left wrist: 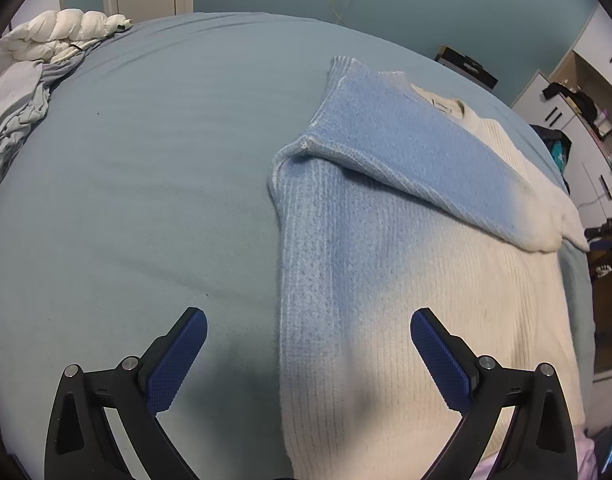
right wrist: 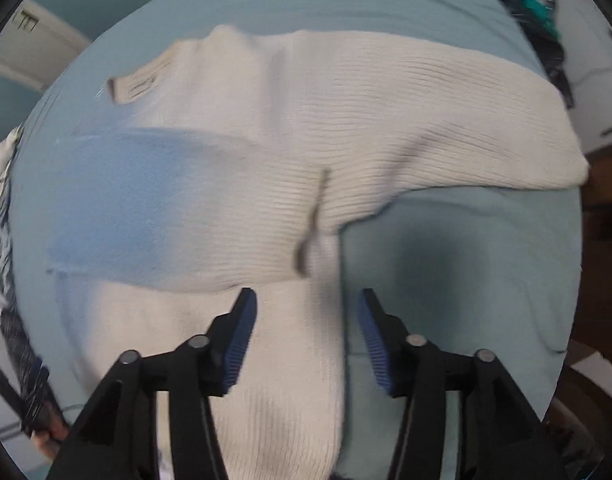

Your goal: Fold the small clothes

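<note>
A knitted sweater (left wrist: 406, 280), cream fading into blue, is laid flat on a bed covered by a pale blue sheet (left wrist: 145, 160). One blue sleeve (left wrist: 406, 148) is folded diagonally across the sweater's chest, and a small label (left wrist: 442, 106) is seen inside the cream collar at the sweater's far end.

The left gripper (left wrist: 308, 356) is held above the sweater's hem end, its jaws spread wide apart and nothing gripped between them. One blue-padded finger (left wrist: 177, 360) is seen over the bare sheet just beside the sweater's blue edge; the other is seen over the cream knit.

In the right wrist view, which is blurred, the right gripper (right wrist: 306, 340) is shown with its jaws moderately parted and nothing clamped. It is placed at the sweater's cream side edge, with one finger over the knit and the other over the sheet beside it. The second, cream sleeve (right wrist: 466, 120) is spread outward from the sweater's body across the sheet.

A bundled white duvet (left wrist: 57, 36) is heaped at the bed's far corner, well apart from the sweater.
</note>
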{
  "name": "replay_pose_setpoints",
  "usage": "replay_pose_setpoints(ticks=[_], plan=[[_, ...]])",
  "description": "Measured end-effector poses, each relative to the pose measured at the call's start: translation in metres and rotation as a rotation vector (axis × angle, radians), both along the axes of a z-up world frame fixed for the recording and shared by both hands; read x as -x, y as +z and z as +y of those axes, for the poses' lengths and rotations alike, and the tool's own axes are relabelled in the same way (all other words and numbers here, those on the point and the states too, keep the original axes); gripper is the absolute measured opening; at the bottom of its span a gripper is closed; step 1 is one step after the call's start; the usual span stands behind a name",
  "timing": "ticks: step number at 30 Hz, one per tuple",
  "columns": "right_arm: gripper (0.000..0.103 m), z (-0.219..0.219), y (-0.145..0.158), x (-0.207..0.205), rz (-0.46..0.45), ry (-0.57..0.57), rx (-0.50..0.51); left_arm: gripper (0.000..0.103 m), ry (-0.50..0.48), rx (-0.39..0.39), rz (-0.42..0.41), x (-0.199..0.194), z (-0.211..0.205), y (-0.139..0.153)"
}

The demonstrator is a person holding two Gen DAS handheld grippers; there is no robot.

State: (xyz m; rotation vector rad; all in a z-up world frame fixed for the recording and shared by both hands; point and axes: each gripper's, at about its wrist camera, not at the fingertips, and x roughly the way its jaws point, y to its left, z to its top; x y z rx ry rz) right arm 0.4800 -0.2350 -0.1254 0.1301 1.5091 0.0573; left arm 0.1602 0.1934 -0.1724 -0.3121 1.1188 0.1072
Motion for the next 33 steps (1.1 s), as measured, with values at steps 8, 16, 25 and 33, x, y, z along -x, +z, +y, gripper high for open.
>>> replay_pose_setpoints(ticks=[8, 16, 25, 33], plan=[[0.055, 0.039, -0.072, 0.032, -0.048, -0.021, -0.081, 0.102, -0.022, -0.018, 0.005, -0.001, -0.008, -0.002], [0.008, 0.002, -0.123, 0.042, -0.159, -0.53, -0.489, 0.102, -0.015, -0.013, 0.005, -0.001, -0.006, -0.002], [0.039, 0.008, -0.07, 0.065, -0.263, -0.452, -0.264, 0.102, -0.024, -0.04, 0.022, -0.001, -0.011, -0.008], [0.072, -0.125, -0.064, 0.081, -0.36, -0.778, -0.396, 0.102, -0.027, -0.077, 0.017, -0.003, -0.025, -0.007]])
